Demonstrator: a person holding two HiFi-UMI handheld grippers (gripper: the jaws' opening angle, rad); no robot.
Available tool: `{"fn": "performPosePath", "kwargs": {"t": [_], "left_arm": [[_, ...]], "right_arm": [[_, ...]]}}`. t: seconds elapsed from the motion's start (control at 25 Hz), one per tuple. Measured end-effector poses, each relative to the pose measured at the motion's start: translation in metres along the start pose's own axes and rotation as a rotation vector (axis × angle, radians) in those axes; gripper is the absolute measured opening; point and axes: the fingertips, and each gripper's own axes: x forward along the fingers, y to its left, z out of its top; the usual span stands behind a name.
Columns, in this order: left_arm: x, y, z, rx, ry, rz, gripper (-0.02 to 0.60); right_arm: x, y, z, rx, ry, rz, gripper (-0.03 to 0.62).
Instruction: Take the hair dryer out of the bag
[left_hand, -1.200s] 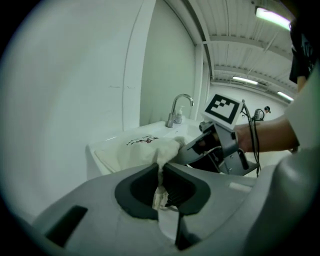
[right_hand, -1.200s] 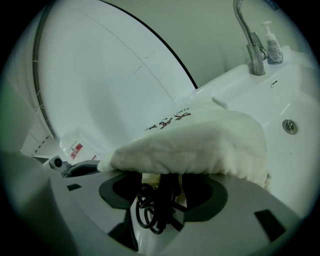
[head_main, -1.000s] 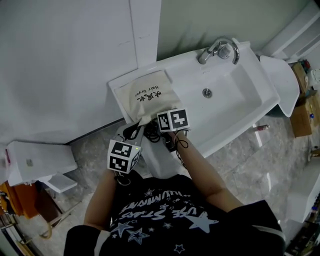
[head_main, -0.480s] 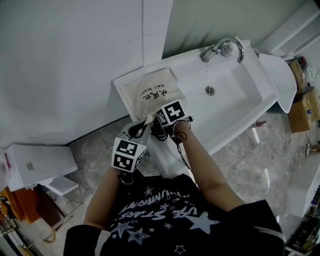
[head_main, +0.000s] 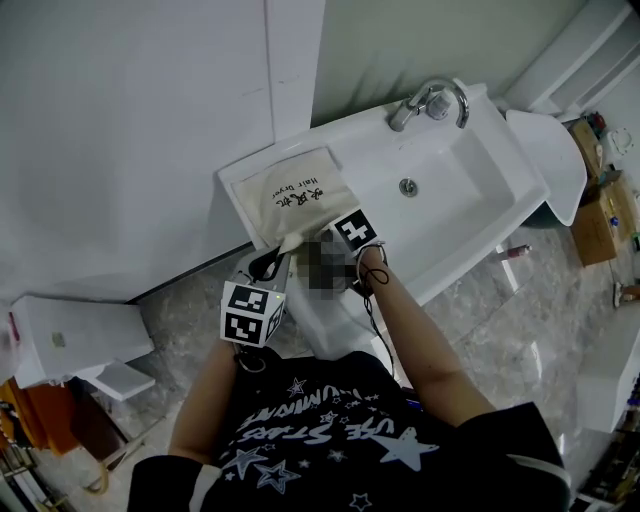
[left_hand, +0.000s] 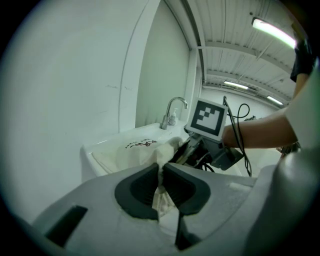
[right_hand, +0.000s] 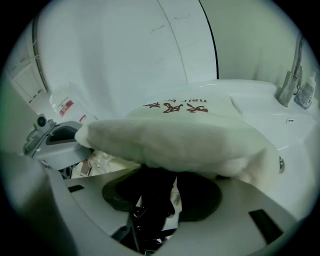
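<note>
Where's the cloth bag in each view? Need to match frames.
Head view: bag upper centre-left, flat on the left ledge of the sink.
Left gripper view: bag centre, running from the ledge to the jaws, which pinch its edge.
Right gripper view: bag fills the middle, just above the jaws.
Shared landmark: faucet.

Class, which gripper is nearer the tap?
Right. The right gripper, jaws closing around something black at the bag's mouth, is beside the basin; the left gripper, pinching the bag's edge, is farther from the tap.
</note>
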Motion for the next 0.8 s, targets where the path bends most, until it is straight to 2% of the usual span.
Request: {"fn": "performPosePath", "kwargs": {"t": [0.24, 0.48, 0.8], "left_arm": [[0.000, 0.000, 0.000, -0.027, -0.003, 0.049, 0.043], [0.000, -0.002, -0.001, -0.065, -0.009, 0.131, 0.043], [0.000, -0.006, -0.002, -0.090, 0.010, 0.230, 0.043]], "right_arm": [[-0.029, 0.007, -0.023, -0.035, 0.014, 0.090, 0.195], [-0.054, 0.014, -0.048, -0.090, 0.057, 0.199, 0.193], [-0.088, 0.011, -0.085, -0.189, 0.185, 0.341, 0.192]]}}
